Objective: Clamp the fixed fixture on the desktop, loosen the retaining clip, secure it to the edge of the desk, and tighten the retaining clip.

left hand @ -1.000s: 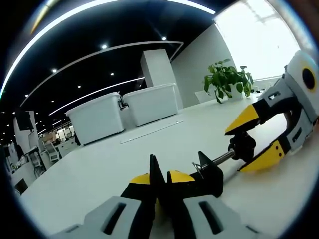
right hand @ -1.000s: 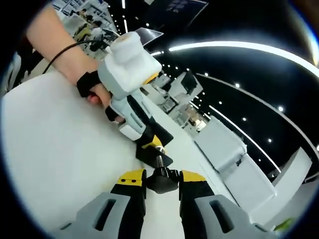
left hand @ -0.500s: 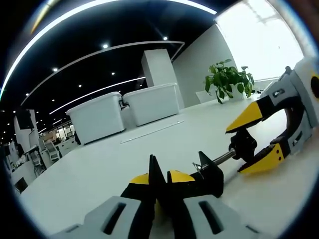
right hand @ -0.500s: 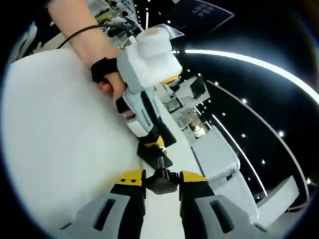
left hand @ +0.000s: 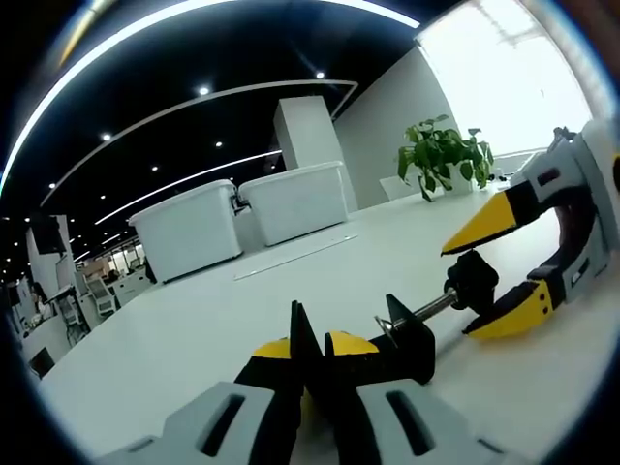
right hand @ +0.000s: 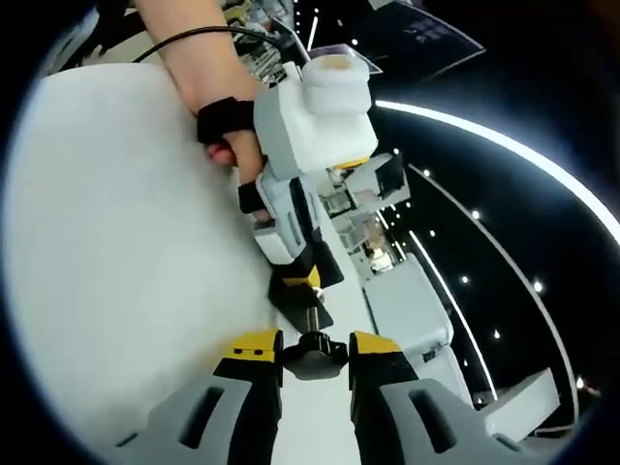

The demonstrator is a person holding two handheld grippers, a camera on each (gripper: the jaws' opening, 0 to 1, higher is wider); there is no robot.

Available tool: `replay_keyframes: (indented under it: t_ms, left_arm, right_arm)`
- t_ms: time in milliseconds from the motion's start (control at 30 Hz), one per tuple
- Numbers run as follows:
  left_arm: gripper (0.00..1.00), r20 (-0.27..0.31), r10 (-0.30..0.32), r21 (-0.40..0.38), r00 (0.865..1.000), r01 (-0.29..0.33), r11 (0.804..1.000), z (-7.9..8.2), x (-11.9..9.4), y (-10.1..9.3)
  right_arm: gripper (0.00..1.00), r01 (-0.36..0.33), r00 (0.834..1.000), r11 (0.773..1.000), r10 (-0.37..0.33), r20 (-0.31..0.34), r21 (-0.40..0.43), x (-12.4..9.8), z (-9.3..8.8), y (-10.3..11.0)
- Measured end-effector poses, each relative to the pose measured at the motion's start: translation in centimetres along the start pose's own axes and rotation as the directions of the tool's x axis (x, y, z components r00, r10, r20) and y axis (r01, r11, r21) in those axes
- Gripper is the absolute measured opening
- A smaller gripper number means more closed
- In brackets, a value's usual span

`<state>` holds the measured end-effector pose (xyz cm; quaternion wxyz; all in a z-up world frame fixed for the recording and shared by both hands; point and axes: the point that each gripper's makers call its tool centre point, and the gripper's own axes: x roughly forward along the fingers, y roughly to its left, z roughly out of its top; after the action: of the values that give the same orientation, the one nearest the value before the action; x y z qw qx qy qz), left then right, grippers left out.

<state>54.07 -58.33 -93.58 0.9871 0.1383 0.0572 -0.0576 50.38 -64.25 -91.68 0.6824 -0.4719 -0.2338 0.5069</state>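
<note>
Left gripper (left hand: 308, 351): jaws pressed together on the black body of the fixture (left hand: 412, 344), low on the white tabletop (left hand: 194, 329).

Fixture: a small black clamp lying on the tabletop, with a silver threaded rod running right to a black round knob (left hand: 472, 283).

Right gripper (right hand: 315, 345): in its own view its yellow-tipped jaws pinch the knob (right hand: 314, 355) from both sides; in the left gripper view it enters from the right (left hand: 504, 266), one jaw above the knob and one below.

A hand (right hand: 232, 155) (strap at the wrist) holds the left gripper (right hand: 300, 281) beyond the knob.

Far side: two white lidded bins (left hand: 242, 218), a white pillar (left hand: 310, 136), a potted green plant (left hand: 441, 155) by a bright window.
</note>
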Motion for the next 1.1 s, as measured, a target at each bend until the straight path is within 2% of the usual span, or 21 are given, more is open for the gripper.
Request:
replay_keyframes:
  t_ms: [267,333,367,400,467,533,600,633,667,767,800,833,1000,1067,1100]
  left_arm:
    - [0.09,0.0,-0.002,0.0,1.0,0.002,1.0,0.0,0.0,0.0]
    - [0.09,0.001,-0.001,0.0,1.0,0.001,1.0,0.0,0.0,0.0]
    - [0.09,0.001,-0.001,0.0,1.0,0.001,1.0,0.0,0.0,0.0]
    - [0.09,0.001,-0.001,0.0,1.0,0.001,1.0,0.0,0.0,0.0]
    - [0.09,0.001,-0.002,0.0,1.0,0.002,1.0,0.0,0.0,0.0]
    - [0.09,0.001,-0.003,0.0,1.0,0.003,1.0,0.0,0.0,0.0]
    - [0.09,0.001,-0.003,-0.001,1.0,0.003,1.0,0.0,0.0,0.0]
    - [0.09,0.001,-0.003,-0.001,1.0,0.003,1.0,0.0,0.0,0.0]
    - [0.09,0.001,-0.003,-0.001,1.0,0.003,1.0,0.0,0.0,0.0]
    - [0.09,0.001,-0.003,-0.001,1.0,0.003,1.0,0.0,0.0,0.0]
    - [0.09,0.0,-0.003,-0.001,1.0,0.003,1.0,0.0,0.0,0.0]
    - [0.09,0.0,-0.002,-0.001,1.0,0.002,1.0,0.0,0.0,0.0]
    - [0.09,0.0,-0.002,-0.001,1.0,0.002,1.0,0.0,0.0,0.1]
    - [0.09,0.0,-0.002,-0.002,1.0,0.002,1.0,0.0,0.0,0.1]
    - [0.09,-0.001,-0.001,-0.002,1.0,0.001,1.0,0.0,0.0,0.1]
  right_arm:
    - [0.31,-0.038,0.999,0.995,0.035,0.04,0.096,-1.0,0.5,0.2]
    - [0.34,-0.053,0.996,0.977,0.037,0.079,0.207,-1.1,1.1,0.0]
    - [0.34,-0.057,0.994,0.957,0.027,0.109,0.284,-1.2,1.5,-0.4]
    - [0.34,-0.065,0.989,0.915,0.006,0.148,0.399,-1.4,2.1,-1.0]
    - [0.35,-0.12,0.97,0.792,-0.037,0.242,0.598,-1.9,3.2,-2.3]
    - [0.36,-0.111,0.965,0.684,-0.098,0.241,0.721,-2.1,2.4,-4.1]
    - [0.35,-0.106,0.963,0.55,-0.15,0.223,0.828,-2.3,1.3,-5.2]
    - [0.35,-0.098,0.966,0.514,-0.156,0.205,0.852,-2.2,0.7,-5.4]
    - [0.35,-0.081,0.974,0.467,-0.15,0.169,0.881,-1.9,-0.5,-5.3]
    - [0.3,-0.072,0.986,0.364,-0.116,0.122,0.929,-1.4,-2.1,-4.4]
    - [0.28,-0.075,0.989,0.336,-0.097,0.113,0.939,-1.1,-2.4,-3.9]
    - [0.28,-0.078,0.99,0.321,-0.083,0.11,0.944,-1.0,-2.5,-3.5]
    - [0.25,-0.092,0.992,0.292,-0.05,0.112,0.952,-0.1,-2.4,-2.4]
    - [0.22,-0.1,0.993,0.289,-0.035,0.115,0.952,0.2,-2.2,-1.9]
    - [0.21,-0.098,0.993,0.317,-0.027,0.112,0.944,0.3,-2.3,-1.7]
